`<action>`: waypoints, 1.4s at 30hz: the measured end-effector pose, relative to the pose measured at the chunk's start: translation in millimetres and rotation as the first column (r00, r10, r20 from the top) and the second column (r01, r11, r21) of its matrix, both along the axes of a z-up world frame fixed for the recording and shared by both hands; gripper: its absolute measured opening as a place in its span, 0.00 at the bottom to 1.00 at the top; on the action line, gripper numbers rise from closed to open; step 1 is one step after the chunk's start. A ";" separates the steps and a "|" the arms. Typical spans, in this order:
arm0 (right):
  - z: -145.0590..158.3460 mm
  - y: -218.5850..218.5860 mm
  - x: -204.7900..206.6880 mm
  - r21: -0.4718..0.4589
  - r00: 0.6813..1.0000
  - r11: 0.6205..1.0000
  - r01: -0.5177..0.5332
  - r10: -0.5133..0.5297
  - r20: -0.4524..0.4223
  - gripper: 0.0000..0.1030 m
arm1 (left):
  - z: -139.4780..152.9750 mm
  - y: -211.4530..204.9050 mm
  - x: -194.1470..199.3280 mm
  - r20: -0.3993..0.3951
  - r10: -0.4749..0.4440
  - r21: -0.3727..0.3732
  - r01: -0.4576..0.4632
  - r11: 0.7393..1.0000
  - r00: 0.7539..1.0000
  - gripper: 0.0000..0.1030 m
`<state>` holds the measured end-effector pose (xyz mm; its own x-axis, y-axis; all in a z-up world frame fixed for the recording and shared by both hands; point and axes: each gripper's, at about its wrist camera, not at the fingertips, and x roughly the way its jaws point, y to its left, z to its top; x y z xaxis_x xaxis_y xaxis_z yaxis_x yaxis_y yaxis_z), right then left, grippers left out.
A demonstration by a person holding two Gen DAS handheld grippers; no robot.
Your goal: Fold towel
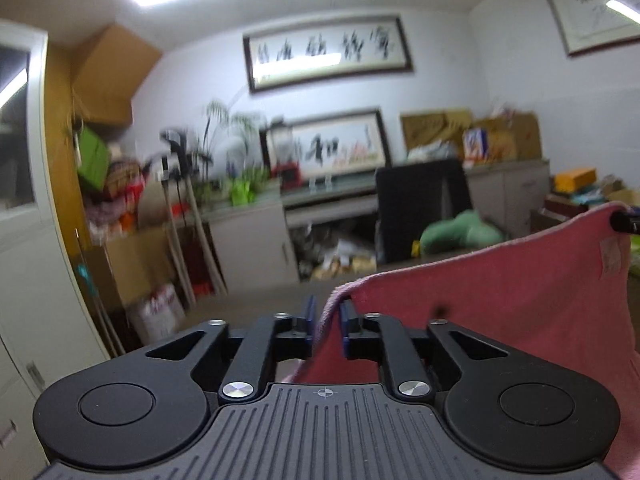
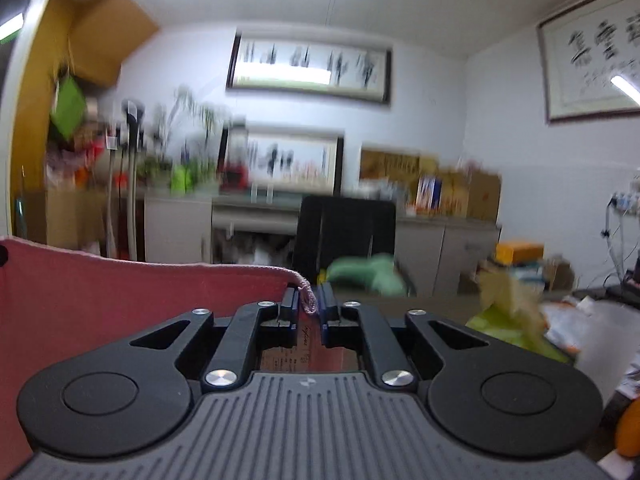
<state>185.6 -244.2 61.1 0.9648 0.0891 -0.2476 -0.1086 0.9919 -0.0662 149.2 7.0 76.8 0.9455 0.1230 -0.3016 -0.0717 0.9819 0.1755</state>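
The pink towel (image 1: 500, 300) hangs spread between the two grippers, its top edge sagging a little. My left gripper (image 1: 327, 318) is open. The towel's left corner stands in the gap, leaning on the right-hand pad and clear of the left-hand one. At the far right of this view the right gripper's tip (image 1: 625, 222) sits at the towel's other top corner. In the right wrist view the towel (image 2: 120, 292) fills the lower left. Its frayed corner (image 2: 306, 300) sits between the parted fingers of my right gripper (image 2: 308, 306), with a gap on its right side.
A brown table top (image 2: 432, 306) lies beyond the fingers. Behind it stand a black chair (image 2: 344, 232) with a green cushion (image 2: 368, 272), and grey cabinets (image 1: 248, 248) along the wall. Boxes and papers (image 2: 520, 304) crowd the right side.
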 end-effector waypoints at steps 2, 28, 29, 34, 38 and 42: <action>-11.2 1.9 20.8 0.053 0.995 0.999 0.000 0.006 -0.099 0.41 | -10.7 6.1 25.0 -0.053 0.033 -0.018 -0.034 0.999 0.998 0.69; -26.1 -16.1 -77.8 0.244 0.863 0.946 -0.213 0.300 -0.408 0.78 | -53.1 26.2 -120.2 -0.311 -0.309 -0.129 0.282 0.951 0.899 0.98; -20.3 -1.4 -77.2 0.238 0.849 0.937 -0.254 0.334 -0.410 0.78 | -56.1 23.4 -118.1 -0.313 -0.325 -0.122 0.301 0.946 0.892 0.98; 2.2 76.5 -45.2 0.065 0.821 0.927 -0.369 0.358 -0.444 0.82 | -73.9 17.5 -115.4 -0.339 -0.376 -0.081 0.371 0.925 0.862 0.99; -3.7 138.1 -1.6 -0.032 0.789 0.908 -0.418 0.344 -0.509 0.84 | -79.1 28.0 -109.8 -0.357 -0.425 -0.149 0.398 0.905 0.832 1.00; -26.0 201.0 48.4 -0.215 0.787 0.896 -0.389 0.202 -0.583 0.84 | -80.8 28.8 -106.0 -0.366 -0.426 -0.168 0.392 0.904 0.827 1.00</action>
